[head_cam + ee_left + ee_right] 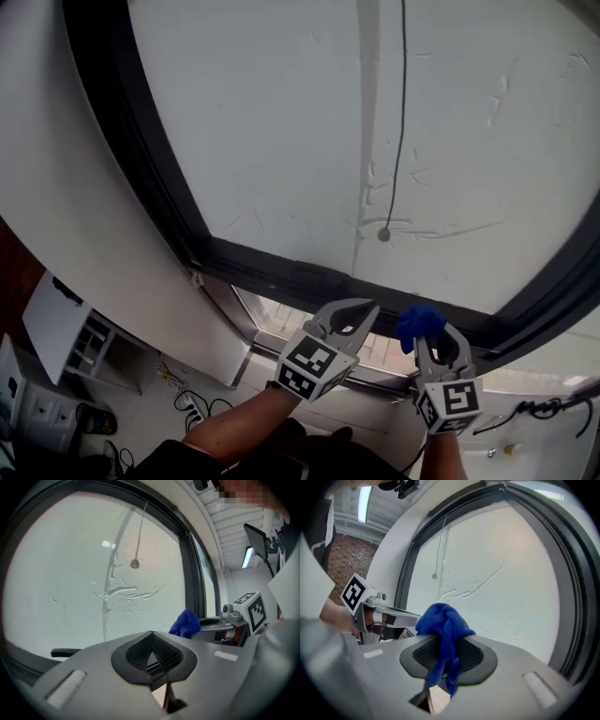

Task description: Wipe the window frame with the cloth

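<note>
Cloth (419, 325), blue and bunched, is clamped between the jaws of the right gripper (433, 339). In the right gripper view the jaws are seen closed on it, with a rounded wad (443, 620) standing out past the tips and a tail hanging back over the dark pads. The cloth is held up near the lower rail of the dark window frame (281, 272); whether it touches the rail cannot be told.

Just to its left, the left gripper (361, 307) is held beside the right one, apart from it. In the left gripper view its jaws (151, 639) are seen brought together with nothing between them, and the cloth (186, 623) shows beyond them to the right. A marker cube (309, 364) is carried on the left gripper, and a bare forearm (239, 424) runs back from it toward the near edge.

Within the frame, a pale, opaque pane (281, 122) is set, streaked with raised smears. A thin dark cord (401, 112) hangs in front of the pane and ends in a small round weight (383, 234).

At the left, a white wall (66, 197) borders the frame. Far below it, a white shelf unit (75, 337) and tangled cables (192, 405) are seen on the floor.
</note>
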A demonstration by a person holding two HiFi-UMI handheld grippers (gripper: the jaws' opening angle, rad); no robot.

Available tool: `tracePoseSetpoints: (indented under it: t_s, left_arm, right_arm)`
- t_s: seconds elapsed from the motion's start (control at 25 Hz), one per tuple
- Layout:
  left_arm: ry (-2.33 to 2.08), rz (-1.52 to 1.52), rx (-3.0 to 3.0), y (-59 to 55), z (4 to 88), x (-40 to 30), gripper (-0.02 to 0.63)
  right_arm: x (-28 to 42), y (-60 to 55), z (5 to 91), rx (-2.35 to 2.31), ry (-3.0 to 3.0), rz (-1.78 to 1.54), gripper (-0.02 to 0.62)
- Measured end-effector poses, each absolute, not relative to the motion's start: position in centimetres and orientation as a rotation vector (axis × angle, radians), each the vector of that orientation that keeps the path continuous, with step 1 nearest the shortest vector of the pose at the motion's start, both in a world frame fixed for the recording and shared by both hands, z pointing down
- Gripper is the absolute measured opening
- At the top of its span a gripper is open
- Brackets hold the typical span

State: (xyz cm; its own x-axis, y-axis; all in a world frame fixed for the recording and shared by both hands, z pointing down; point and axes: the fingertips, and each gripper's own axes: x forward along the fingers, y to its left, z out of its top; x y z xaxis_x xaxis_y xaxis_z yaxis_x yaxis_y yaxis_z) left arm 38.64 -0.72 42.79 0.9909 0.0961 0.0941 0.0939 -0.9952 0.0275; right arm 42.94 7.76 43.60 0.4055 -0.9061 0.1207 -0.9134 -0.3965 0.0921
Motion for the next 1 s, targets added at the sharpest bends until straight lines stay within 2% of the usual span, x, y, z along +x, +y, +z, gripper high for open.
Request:
tracePoseSetpoints:
  t_s: [0.28,0.72,1.0]
  left_arm:
    - [-0.098,0.025,3.107,-7.2,40.6,32.3,-0.008]
    - [-0.363,0.005,3.061,-17.5,39.2,20.5,-0.008]
    - [-0.491,-0.005,3.09,-24.0,33.5,16.2,-0.008]
  right_arm:
    - [38.9,2.6,41.7,2.447,-1.739,0.045,0.1]
    - [27.3,-9.8,39.0,2.28,-1.982,0.002,0.1]
    - [23.2,-18.1,31.8,2.255,-2.157,-0.107,0.1]
